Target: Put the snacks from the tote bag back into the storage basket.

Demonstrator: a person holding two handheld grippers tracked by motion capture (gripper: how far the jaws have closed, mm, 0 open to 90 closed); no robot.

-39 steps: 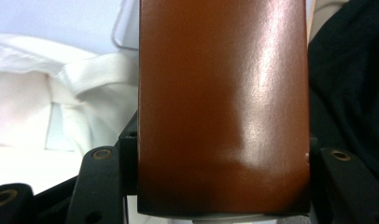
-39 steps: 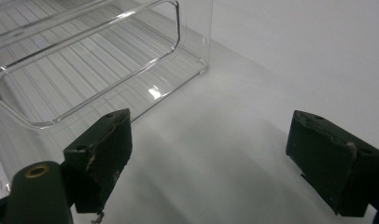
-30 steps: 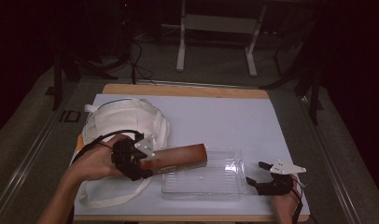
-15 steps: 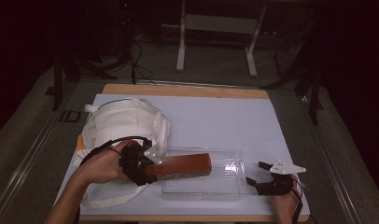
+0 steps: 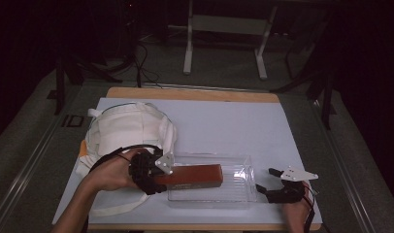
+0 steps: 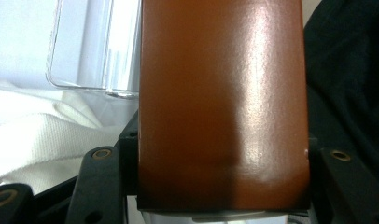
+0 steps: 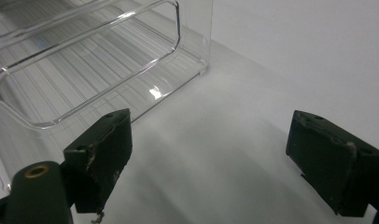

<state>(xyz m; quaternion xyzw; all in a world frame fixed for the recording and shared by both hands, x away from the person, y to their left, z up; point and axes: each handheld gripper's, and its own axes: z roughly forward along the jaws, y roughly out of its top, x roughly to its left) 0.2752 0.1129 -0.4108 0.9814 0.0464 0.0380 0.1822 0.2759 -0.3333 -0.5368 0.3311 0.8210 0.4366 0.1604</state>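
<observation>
Halfway there: my left gripper fingers clamp the brown box over the clear tray, not yet released; right gripper fingers gape wide, empty.

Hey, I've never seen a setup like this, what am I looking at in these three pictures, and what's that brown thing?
A person sits at a table holding a hand-operated gripper in each hand. The high view looks down from above; the other two come from cameras riding on each gripper. The left gripper is shut on a long brown box, held over a clear plastic tray; the left gripper view shows that box close up between the jaws. The right gripper rests open and empty beside the tray's end. A white cloth bag lies at the left.
</observation>
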